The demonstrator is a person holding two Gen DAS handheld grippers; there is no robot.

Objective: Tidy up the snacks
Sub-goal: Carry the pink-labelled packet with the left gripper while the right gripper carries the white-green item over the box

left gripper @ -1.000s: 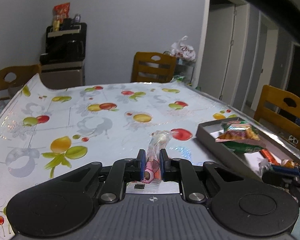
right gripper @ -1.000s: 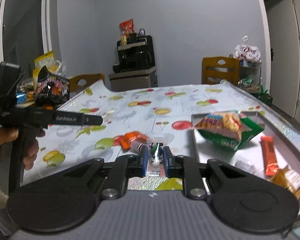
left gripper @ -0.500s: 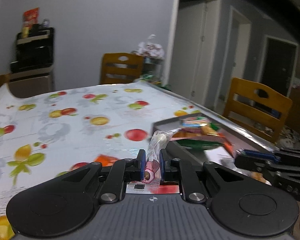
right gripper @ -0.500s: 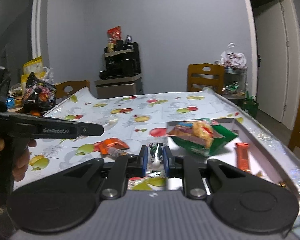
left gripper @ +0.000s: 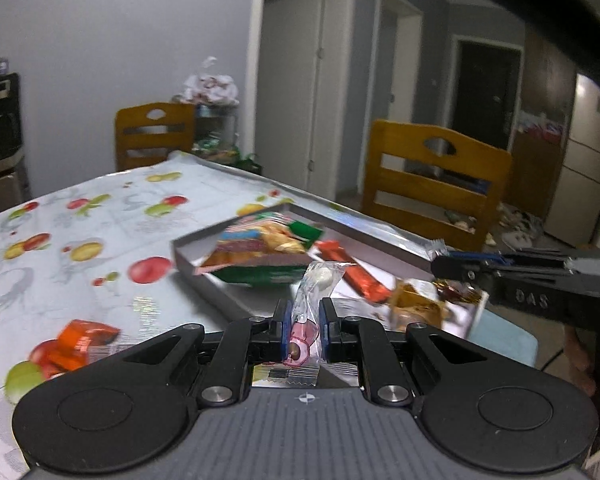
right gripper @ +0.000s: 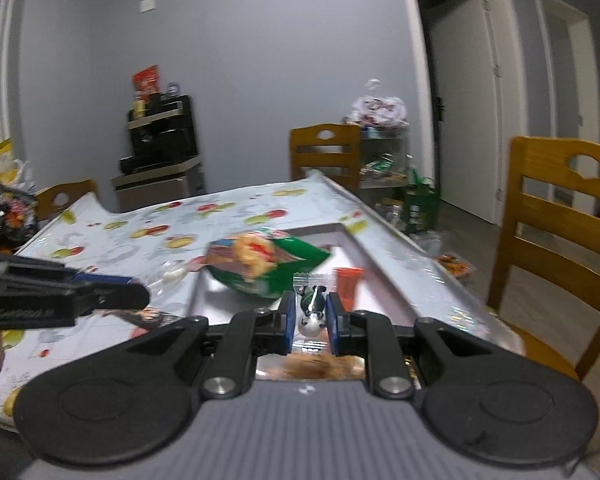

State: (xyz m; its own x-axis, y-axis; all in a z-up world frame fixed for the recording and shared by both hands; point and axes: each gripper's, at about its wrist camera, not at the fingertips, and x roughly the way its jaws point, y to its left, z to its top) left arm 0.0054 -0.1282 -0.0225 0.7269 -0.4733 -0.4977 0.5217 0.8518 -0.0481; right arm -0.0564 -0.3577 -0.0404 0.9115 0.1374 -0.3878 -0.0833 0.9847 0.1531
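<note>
Grey walls, white doors and wooden chairs (left gripper: pixel 436 184) surround a table covered by a fruit-print tablecloth (left gripper: pixel 92 236). On its right part sits a shallow grey tray (left gripper: pixel 204 276) holding a green snack bag (left gripper: pixel 260 252), an orange wrapped bar (left gripper: pixel 356 276) and some gold-wrapped sweets (left gripper: pixel 416 304), the last blurred.

From its own wrist view, the left gripper (left gripper: pixel 304 320) has its blue-padded jaws pressed against a clear-wrapped candy with a pink print (left gripper: pixel 304 312). The wrapper stands upright between the pads; its lower printed end sits in the gap, while the upper end with a white sweet rises above the fingertips, in front of the tray's near edge. An orange packet (left gripper: pixel 84 340) lies on the cloth to the left of this gripper, outside the tray.

The right gripper (right gripper: pixel 309 314), in its own view, pinches a small clear packet with a green and white panda-like print (right gripper: pixel 312 308). That packet is caught between the blue pads, its top edge poking slightly past the fingertips, hanging over the tray with the green bag just beyond and the orange bar at the right.

Each camera catches the other gripper side-on: the right one enters the left view from the right over the tray, and the left one enters the right view from the left above the cloth.
</note>
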